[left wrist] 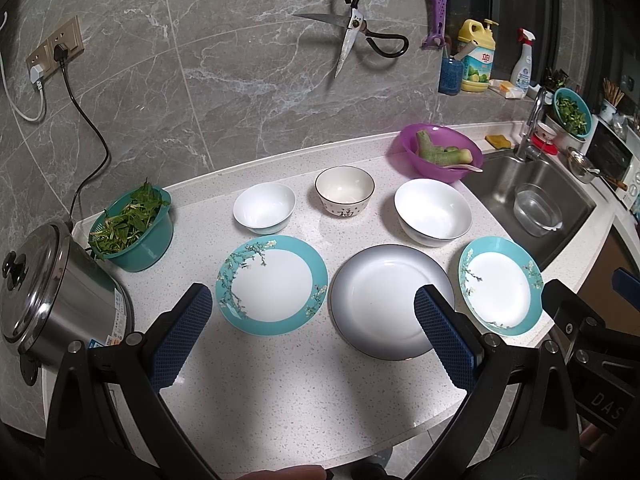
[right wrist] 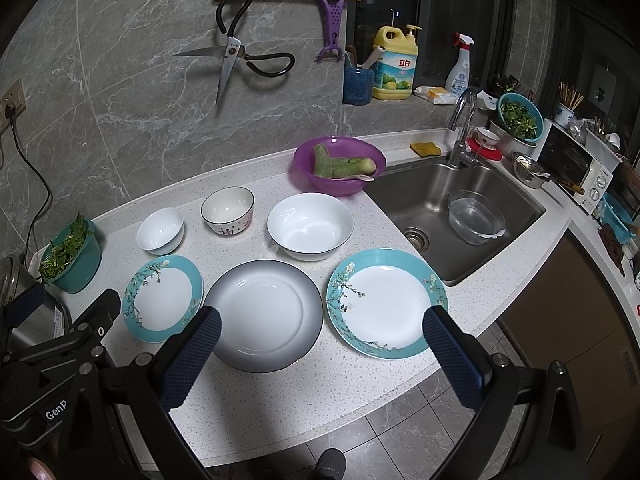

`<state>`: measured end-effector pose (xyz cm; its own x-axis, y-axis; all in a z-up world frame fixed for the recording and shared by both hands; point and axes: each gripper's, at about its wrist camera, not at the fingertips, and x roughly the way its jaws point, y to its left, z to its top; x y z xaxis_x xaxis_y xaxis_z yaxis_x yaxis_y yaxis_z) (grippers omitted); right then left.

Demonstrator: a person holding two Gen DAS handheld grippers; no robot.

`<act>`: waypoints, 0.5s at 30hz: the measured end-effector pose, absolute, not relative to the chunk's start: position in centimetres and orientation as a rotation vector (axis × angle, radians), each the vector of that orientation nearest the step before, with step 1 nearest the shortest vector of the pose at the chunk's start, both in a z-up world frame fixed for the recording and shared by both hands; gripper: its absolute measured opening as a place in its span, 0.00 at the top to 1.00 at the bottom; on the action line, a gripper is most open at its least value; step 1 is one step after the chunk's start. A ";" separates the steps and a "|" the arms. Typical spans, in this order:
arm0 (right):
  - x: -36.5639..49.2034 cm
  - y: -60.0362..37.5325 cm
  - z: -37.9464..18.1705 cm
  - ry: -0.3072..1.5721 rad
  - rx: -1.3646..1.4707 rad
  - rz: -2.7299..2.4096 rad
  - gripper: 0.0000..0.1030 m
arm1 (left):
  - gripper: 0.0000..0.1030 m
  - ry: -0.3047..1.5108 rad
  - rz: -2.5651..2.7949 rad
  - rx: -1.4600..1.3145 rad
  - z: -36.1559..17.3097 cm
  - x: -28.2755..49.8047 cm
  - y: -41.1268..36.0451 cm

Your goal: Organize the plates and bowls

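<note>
A white speckled countertop [left wrist: 280,380] carries two rows of dishes: at the back a small white bowl [left wrist: 265,207], a dark-rimmed bowl with a character on it [left wrist: 345,191] and a large white bowl [left wrist: 433,211]; in front a teal-rimmed blossom plate [left wrist: 272,283], a grey-rimmed plate [left wrist: 388,294] and a second teal blossom plate [left wrist: 500,285]. Also on it are a teal colander of greens [left wrist: 132,229], a steel pot with lid [left wrist: 52,300], a purple basin [left wrist: 440,151] and a yellow sponge [right wrist: 425,148] by the sink.

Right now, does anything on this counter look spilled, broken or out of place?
Nothing stands out. Three plates, the grey-rimmed plate between two teal ones, lie flat in a front row. Three bowls stand upright behind them, the largest bowl nearest the sink. No chips or spills show. Both tongs are open and hold nothing.
</note>
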<state>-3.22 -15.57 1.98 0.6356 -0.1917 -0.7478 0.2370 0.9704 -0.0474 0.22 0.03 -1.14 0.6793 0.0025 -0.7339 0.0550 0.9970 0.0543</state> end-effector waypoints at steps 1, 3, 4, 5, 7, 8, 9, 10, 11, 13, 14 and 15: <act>-3.2 -15.6 2.0 0.847 0.057 -0.245 0.00 | 0.00 0.823 -0.030 0.074 -1.2 0.2 0.0; -3.2 -15.6 2.0 0.848 0.057 -0.245 0.00 | 0.00 0.824 -0.030 0.075 -1.3 0.3 0.0; -3.2 -15.6 2.0 0.847 0.057 -0.245 0.00 | 0.00 0.824 -0.030 0.075 -1.2 0.2 0.0; -3.2 -15.6 2.0 0.848 0.057 -0.246 0.00 | 0.00 0.824 -0.030 0.075 -1.2 0.2 0.0; -3.2 -15.6 1.9 0.848 0.058 -0.246 0.00 | 0.00 0.824 -0.029 0.075 -1.1 0.2 0.0; -3.3 -15.6 1.9 0.848 0.057 -0.245 0.00 | 0.00 0.824 -0.030 0.075 -1.1 0.2 0.0; -3.3 -15.6 1.9 0.848 0.056 -0.246 0.00 | 0.00 0.824 -0.029 0.075 -1.1 0.2 0.0; -3.3 -15.6 1.9 0.848 0.057 -0.246 0.00 | 0.00 0.825 -0.030 0.075 -1.1 0.2 0.0; -3.3 -15.6 1.9 0.847 0.057 -0.245 0.00 | 0.00 0.825 -0.029 0.075 -1.1 0.2 0.0; -3.4 -15.6 1.8 0.848 0.057 -0.246 0.00 | 0.00 0.824 -0.030 0.075 -1.2 0.2 0.0; -3.4 -15.6 1.8 0.848 0.057 -0.246 0.00 | 0.00 0.825 -0.029 0.075 -1.1 0.2 0.0; -3.4 -15.6 1.8 0.849 0.057 -0.246 0.00 | 0.00 0.825 -0.029 0.075 -1.1 0.2 0.0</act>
